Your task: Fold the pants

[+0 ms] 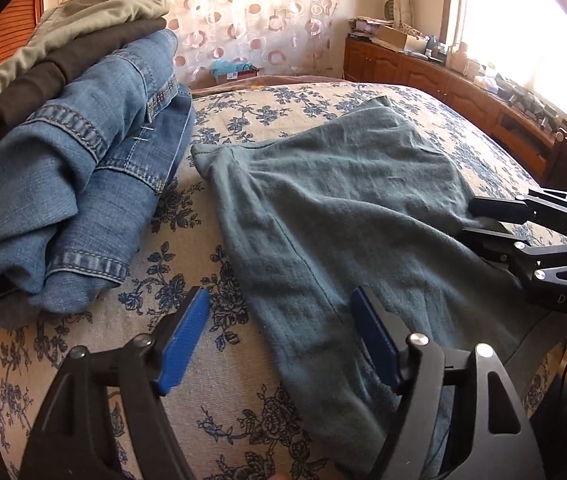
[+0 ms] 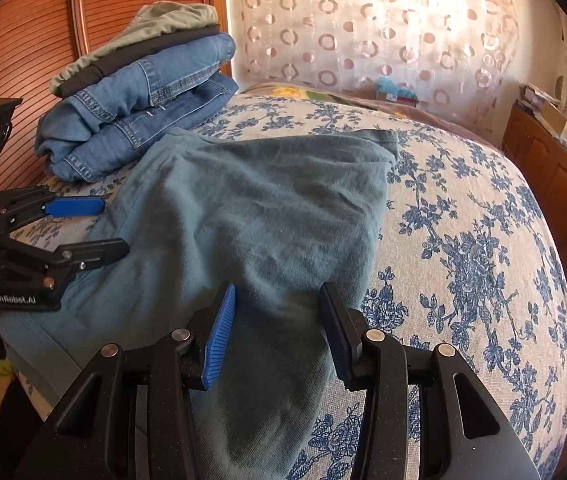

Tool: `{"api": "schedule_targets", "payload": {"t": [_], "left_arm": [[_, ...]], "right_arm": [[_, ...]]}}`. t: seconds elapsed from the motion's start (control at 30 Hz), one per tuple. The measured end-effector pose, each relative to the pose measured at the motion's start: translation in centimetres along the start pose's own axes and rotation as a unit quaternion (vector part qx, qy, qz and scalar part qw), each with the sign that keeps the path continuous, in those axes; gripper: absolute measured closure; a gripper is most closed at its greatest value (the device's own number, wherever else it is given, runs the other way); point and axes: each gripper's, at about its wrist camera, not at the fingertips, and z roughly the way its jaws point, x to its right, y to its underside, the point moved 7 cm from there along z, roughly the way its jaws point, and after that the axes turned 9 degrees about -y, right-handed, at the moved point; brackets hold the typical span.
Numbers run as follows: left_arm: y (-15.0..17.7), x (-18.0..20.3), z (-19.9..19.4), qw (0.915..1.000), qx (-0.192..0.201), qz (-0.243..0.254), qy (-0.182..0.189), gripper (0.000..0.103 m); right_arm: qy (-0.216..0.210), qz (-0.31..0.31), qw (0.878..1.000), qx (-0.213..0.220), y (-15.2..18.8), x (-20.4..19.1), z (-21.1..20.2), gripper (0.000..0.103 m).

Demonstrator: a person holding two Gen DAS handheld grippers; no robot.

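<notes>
Teal pants [image 1: 343, 200] lie spread flat on the flowered bedspread; they also show in the right wrist view [image 2: 251, 208]. My left gripper [image 1: 283, 304] is open, low over the pants' left edge, one blue pad over the bedspread and one over the cloth. It also shows in the right wrist view [image 2: 113, 226], open. My right gripper [image 2: 277, 296] is open and hovers over the near right part of the pants. It shows in the left wrist view [image 1: 469, 218] at the pants' right edge. Neither holds cloth.
A stack of folded pants, blue jeans [image 1: 83, 168] under dark and olive ones [image 1: 83, 24], sits at the bed's far left by the wooden headboard [image 2: 43, 40]. A wooden sideboard [image 1: 463, 88] with clutter runs under the window on the right. The flowered bedspread [image 2: 463, 240] extends right.
</notes>
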Motion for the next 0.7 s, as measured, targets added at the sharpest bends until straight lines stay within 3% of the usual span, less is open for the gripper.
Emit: {"api": "schedule_targets", "payload": {"t": [0.07, 0.3, 0.7], "left_arm": [[0.1, -0.1, -0.1, 1.0000, 0.001, -0.002, -0.001, 0.027], [0.2, -0.2, -0.2, 1.0000, -0.005, -0.006, -0.001, 0.027], [3.1, 0.0, -3.6, 0.9996, -0.009, -0.019, 0.017, 0.028]], "right_arm": [[0.000, 0.000, 1.000, -0.002, 0.0, 0.0, 0.1, 0.056], [-0.001, -0.018, 0.999, -0.027, 0.4, -0.5, 0.2, 0.032], [-0.002, -0.025, 1.000, 0.001, 3.6, -2.0, -4.9, 0.031]]}}
